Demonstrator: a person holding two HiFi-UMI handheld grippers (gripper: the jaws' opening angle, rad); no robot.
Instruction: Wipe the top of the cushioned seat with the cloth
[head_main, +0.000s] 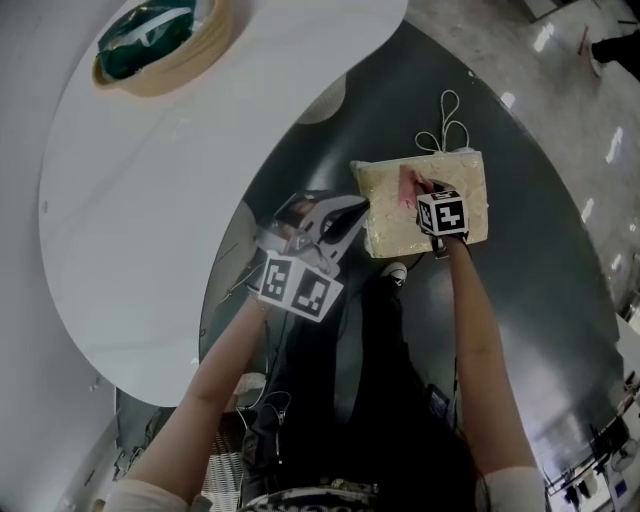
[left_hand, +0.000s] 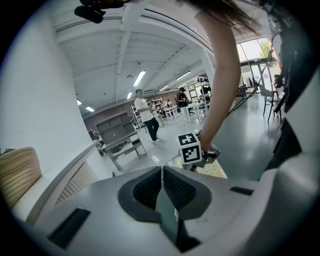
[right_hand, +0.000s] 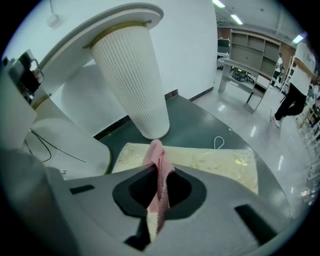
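Cushioned seat (head_main: 425, 222), pale yellow and square, lies on a dark round platform (head_main: 540, 300), at 2 o'clock from the middle of the head view. The right hand-held gripper (head_main: 426, 197) sits over its top, clenched on a pink cloth (head_main: 407, 186) that touches the cushion. Its cube bears black-and-white square patterns. The left hand-held gripper (head_main: 349, 212) hangs just beside the seat's 9 o'clock edge. A white bench (head_main: 150, 220) curves from 12 to 8 o'clock and carries a tan basket (head_main: 212, 42), cut off by the top edge. White cord loops (head_main: 446, 128) lie at the seat's 12 o'clock side.

In the left gripper view the jaws are pressed together with nothing between them. At 1 o'clock from them shows the right cube, with a sliver of seat beneath it.

In the right gripper view the cloth is pinched between the jaws, one end rising at 12 o'clock. The gripper body hides the seat's near edge. A white ribbed pedestal (right_hand: 132, 75) stands at 11 o'clock, and open platform lies at 2 o'clock.
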